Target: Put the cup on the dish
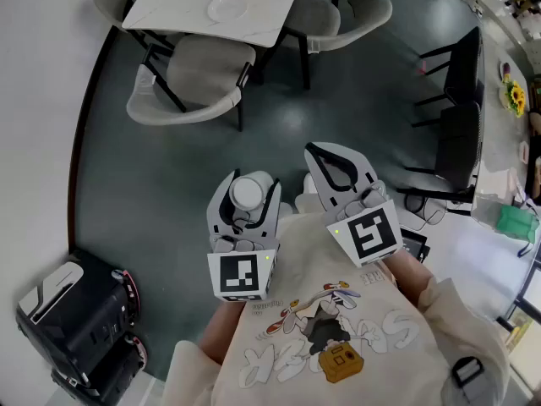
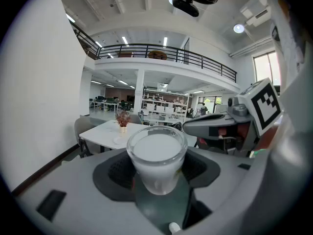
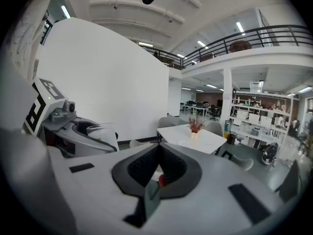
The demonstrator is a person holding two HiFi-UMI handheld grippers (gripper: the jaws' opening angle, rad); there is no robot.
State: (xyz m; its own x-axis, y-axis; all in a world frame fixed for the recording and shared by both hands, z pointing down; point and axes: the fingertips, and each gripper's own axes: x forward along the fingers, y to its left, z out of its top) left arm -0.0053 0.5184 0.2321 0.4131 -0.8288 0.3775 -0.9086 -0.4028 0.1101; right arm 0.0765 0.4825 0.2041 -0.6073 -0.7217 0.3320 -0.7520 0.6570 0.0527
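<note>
My left gripper point(image 1: 251, 191) is shut on a small clear cup point(image 1: 248, 193) with a white inside, held upright between its two jaws. In the left gripper view the cup point(image 2: 156, 156) fills the space between the jaws, whose dark pads point(image 2: 120, 170) press on its sides. To its right, at about the same height, my right gripper point(image 1: 317, 155) is shut with nothing in it; its jaws point(image 3: 157, 156) meet at the tips. The white dish point(image 1: 226, 8) lies on a white table point(image 1: 182, 7) well ahead, across a stretch of floor. The table point(image 2: 100, 132) also shows far off past the cup.
Grey armchairs point(image 1: 190, 79) stand round the table. Black chairs point(image 1: 461, 100) line the right side beside another table with a yellow flower point(image 1: 514, 98). A black case point(image 1: 80, 320) sits on the floor at my lower left, next to a white wall. A small potted plant point(image 2: 122, 120) stands on the table.
</note>
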